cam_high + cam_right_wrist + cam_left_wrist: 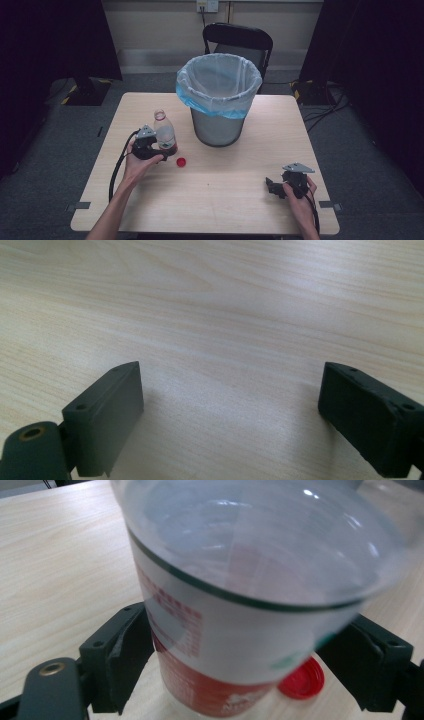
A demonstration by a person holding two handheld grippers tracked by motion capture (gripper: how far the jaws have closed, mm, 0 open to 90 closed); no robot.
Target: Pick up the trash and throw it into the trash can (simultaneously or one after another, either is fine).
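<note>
Uncapped plastic bottle [165, 135], long axis vertical, open neck pointing up, base on the table [240, 200]. It stands between the jaws of the left gripper [150, 146], which clasp its lower, labelled part from both sides; in the left gripper view the black jaws press against the bottle's [240, 630] flanks. Red cap [181, 161] lies flat on the table just beside the bottle's base, on the far side from the left hand [137, 167]. Lined waste bin [219, 100] stands beyond and to the bottle's right. Right gripper [281, 186] rests well apart near the table's right edge, jaws spread wide over bare wood [225, 315].

Risk, as a judgement: the thin wall may buckle or slip under the clasp, and any tilt during a lift would spill whatever liquid remains through the open neck. The loose cap could be knocked away.
</note>
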